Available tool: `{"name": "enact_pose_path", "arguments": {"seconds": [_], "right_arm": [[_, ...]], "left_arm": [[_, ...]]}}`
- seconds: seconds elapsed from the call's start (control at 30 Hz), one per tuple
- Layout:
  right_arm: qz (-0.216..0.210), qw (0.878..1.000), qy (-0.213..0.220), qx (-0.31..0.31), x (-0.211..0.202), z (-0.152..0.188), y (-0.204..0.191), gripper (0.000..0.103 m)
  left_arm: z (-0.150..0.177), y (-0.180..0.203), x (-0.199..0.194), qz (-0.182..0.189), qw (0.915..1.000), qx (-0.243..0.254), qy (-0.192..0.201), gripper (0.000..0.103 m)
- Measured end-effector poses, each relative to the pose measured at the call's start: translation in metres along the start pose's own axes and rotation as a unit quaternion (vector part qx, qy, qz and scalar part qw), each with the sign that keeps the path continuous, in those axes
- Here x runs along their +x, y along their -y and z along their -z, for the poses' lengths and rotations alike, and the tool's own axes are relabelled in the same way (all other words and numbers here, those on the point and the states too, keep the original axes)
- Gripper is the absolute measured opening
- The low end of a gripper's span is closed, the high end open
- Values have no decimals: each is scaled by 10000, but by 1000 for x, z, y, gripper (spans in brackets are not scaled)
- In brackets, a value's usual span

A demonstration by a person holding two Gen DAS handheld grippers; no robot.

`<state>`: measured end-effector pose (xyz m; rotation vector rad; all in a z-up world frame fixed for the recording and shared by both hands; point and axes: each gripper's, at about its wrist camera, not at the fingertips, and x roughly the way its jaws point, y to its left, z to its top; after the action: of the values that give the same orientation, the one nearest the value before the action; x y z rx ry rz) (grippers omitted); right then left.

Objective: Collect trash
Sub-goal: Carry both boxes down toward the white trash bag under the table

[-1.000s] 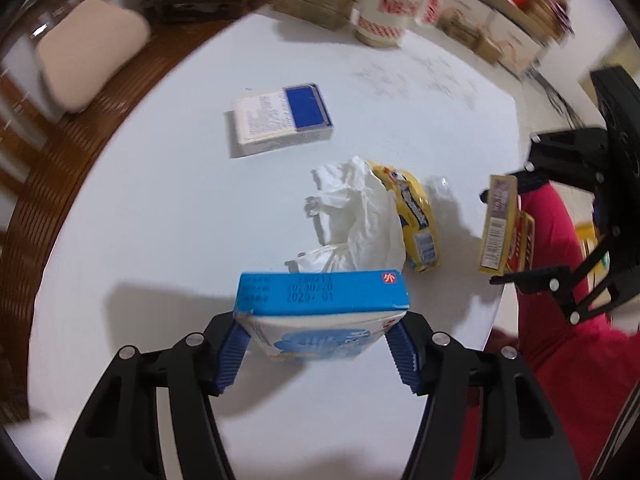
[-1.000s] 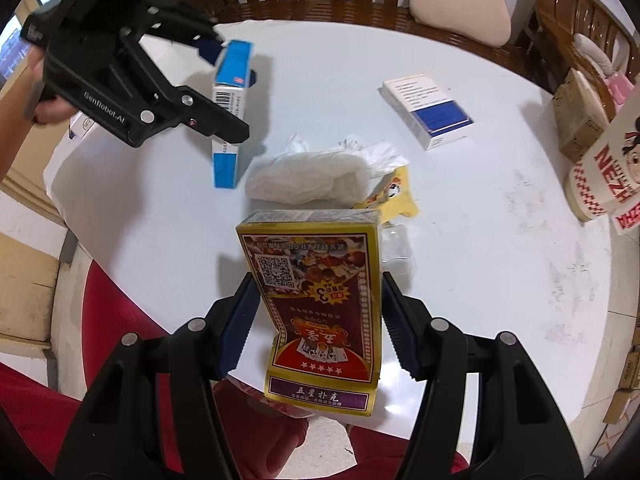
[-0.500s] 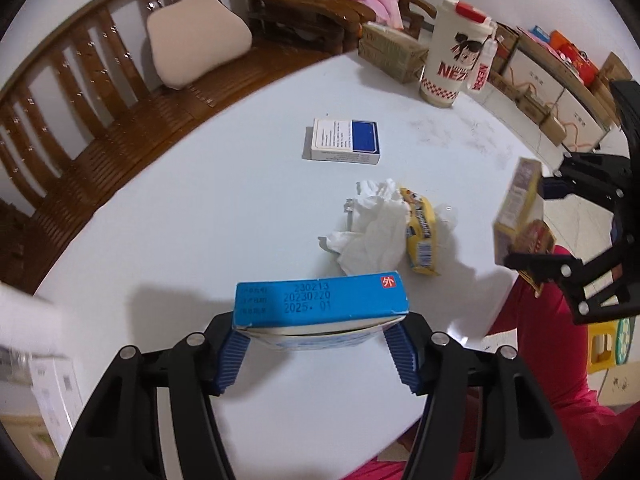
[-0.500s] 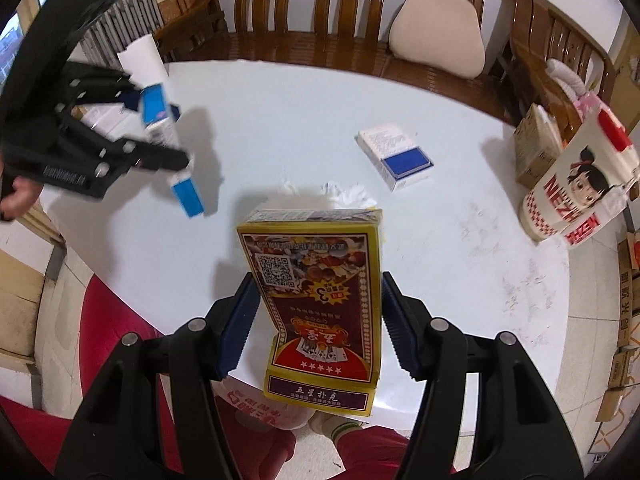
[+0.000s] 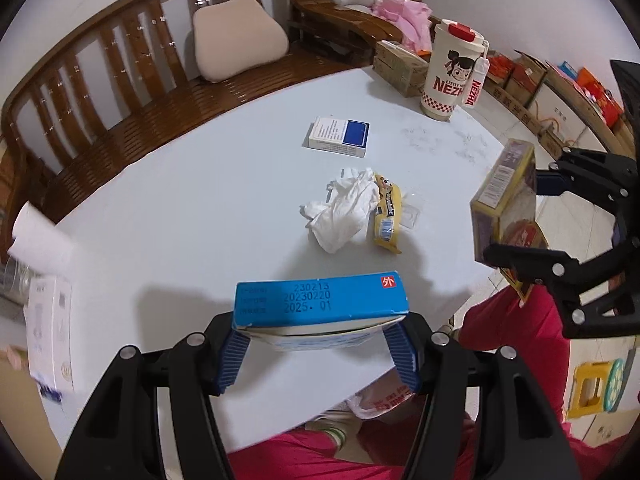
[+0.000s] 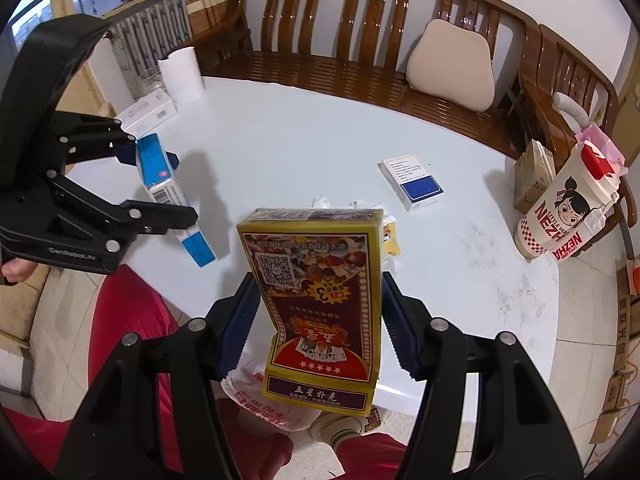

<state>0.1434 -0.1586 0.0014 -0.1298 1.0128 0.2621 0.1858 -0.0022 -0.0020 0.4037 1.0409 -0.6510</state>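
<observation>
My left gripper [image 5: 320, 344] is shut on a blue and white carton [image 5: 320, 306], held above the near edge of the white round table [image 5: 180, 208]; it also shows in the right wrist view [image 6: 168, 192]. My right gripper [image 6: 316, 320] is shut on a yellow and red playing-card box [image 6: 316, 292], seen too in the left wrist view [image 5: 506, 208]. On the table lie a crumpled white tissue [image 5: 344, 208], a yellow snack wrapper [image 5: 386, 216] and a white and blue box [image 5: 340, 136]. A white plastic bag with red print [image 6: 264, 400] hangs below the table edge.
A tall Nezha cup [image 5: 450, 68] stands at the table's far right. A white paper roll [image 6: 182, 74] and a white box [image 6: 148, 114] sit at the left edge. A wooden bench with a beige cushion [image 5: 240, 38] curves behind the table. Red-clad legs [image 5: 516, 352] are below.
Both grippers have pulled back and up from the table with their boxes still held; the tissue and wrapper now look farther away. The bench and cup have come into view.
</observation>
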Motion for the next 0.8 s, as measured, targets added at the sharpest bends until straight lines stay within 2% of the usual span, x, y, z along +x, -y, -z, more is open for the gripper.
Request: {"name": "enact_pose_path", "arguments": {"seconds": [0.5,0.8], "right_arm": [[-211,9996,34,-208,-16,48,-38,60],[-279,9994,-109,-181,-9,88,-54,60]], "left_arm": [[61,47,-15,-22,9998,-148,141,60],[103,66,1,162,9993,-344,53,60]]}}
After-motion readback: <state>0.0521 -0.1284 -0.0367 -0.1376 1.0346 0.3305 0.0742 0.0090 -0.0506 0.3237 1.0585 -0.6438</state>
